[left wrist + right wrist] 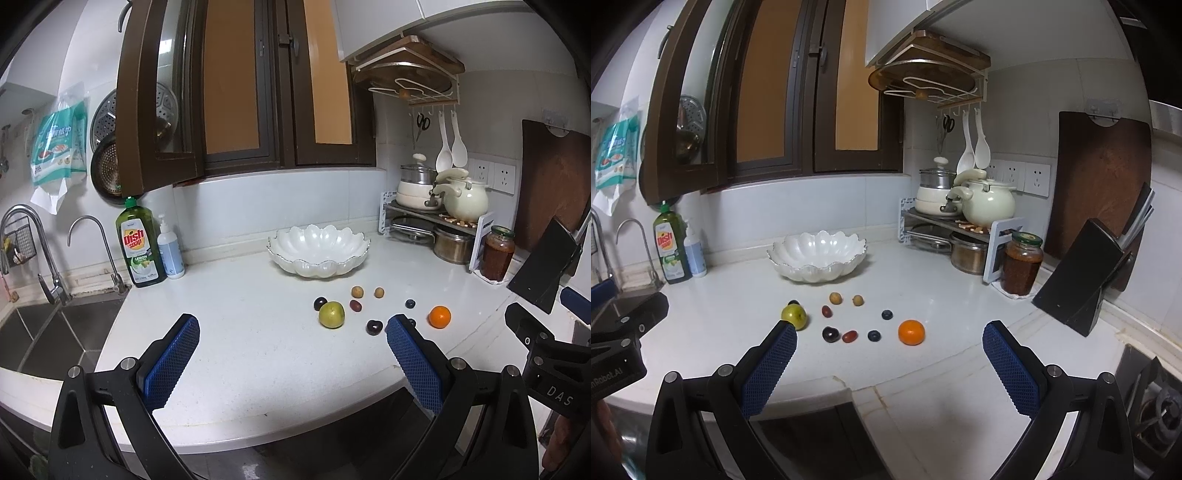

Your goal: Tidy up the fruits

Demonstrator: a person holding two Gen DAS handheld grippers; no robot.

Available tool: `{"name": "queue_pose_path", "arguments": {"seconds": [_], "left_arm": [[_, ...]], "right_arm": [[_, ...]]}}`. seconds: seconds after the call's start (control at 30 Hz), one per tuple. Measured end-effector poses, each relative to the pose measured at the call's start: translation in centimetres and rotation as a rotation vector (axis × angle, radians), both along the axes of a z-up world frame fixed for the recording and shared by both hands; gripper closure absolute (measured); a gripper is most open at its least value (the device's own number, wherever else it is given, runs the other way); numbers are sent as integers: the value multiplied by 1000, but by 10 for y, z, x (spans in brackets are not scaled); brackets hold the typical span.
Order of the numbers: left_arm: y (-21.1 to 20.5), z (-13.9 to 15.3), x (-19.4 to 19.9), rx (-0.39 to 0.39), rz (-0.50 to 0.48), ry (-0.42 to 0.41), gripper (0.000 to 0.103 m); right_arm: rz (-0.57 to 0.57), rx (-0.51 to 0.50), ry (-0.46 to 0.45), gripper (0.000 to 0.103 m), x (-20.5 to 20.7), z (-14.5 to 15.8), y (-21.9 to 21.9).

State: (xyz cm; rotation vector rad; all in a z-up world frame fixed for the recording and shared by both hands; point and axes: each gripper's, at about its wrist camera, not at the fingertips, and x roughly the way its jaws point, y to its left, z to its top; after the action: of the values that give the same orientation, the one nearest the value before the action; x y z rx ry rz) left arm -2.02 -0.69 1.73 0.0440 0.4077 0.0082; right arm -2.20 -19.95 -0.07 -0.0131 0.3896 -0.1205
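Small fruits lie loose on the white counter in front of an empty white scalloped bowl (318, 246) (817, 254). Among them are a green apple (331, 314) (794, 316), an orange (440, 316) (911, 332), two tan longans (835, 298), dark cherries (831, 334), red grapes (850, 336) and blueberries (887, 314). My left gripper (291, 328) hovers open over the counter, short of the fruits. My right gripper (889, 334) is open too, its fingers wide on either side of the fruits from a distance.
A sink (48, 332) with two taps, a dish soap bottle (139, 246) and a pump bottle (170, 249) stand at the left. A pot rack (956, 225), a jar (1021, 262), a knife block (1078, 288) and a cutting board (1104, 184) crowd the right corner. A stove (1156, 398) sits at far right.
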Motion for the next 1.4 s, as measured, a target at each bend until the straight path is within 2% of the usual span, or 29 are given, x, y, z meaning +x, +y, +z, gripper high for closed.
{"name": "queue_pose_path", "arguments": {"seconds": [1.4], "left_arm": [[2,-3,-11,0,9,-7,0]], "right_arm": [[20,2,-9,1,-5,-4,5]]}}
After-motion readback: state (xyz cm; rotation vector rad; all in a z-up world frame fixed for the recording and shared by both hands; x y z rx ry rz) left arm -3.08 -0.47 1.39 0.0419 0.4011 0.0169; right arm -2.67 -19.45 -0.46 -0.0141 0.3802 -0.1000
